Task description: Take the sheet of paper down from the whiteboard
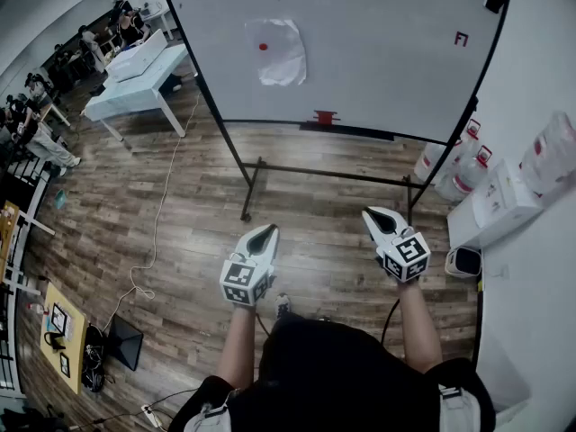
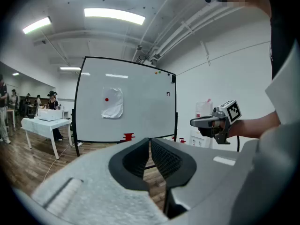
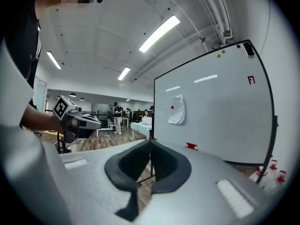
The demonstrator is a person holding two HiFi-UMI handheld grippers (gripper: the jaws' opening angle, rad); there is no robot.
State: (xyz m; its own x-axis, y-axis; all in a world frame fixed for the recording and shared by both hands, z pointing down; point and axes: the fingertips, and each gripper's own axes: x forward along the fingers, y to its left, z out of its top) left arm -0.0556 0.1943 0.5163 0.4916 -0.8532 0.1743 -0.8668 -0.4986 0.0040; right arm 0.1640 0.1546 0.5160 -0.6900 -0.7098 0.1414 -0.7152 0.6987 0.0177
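Jaws together and holding nothing, the left gripper (image 1: 266,231) and right gripper (image 1: 374,215) point forward almost level, side by side. The sheet of paper (image 1: 280,54) hangs on the whiteboard (image 1: 387,61), well ahead of both.

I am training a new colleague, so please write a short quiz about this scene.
1. True or false: the sheet of paper hangs on the whiteboard.
2. Which colour is the dot on the sheet? A blue, B red, C green.
3. Fill in: the jaws of the left gripper and the right gripper are both ____.
Key: 1 true; 2 B; 3 shut.
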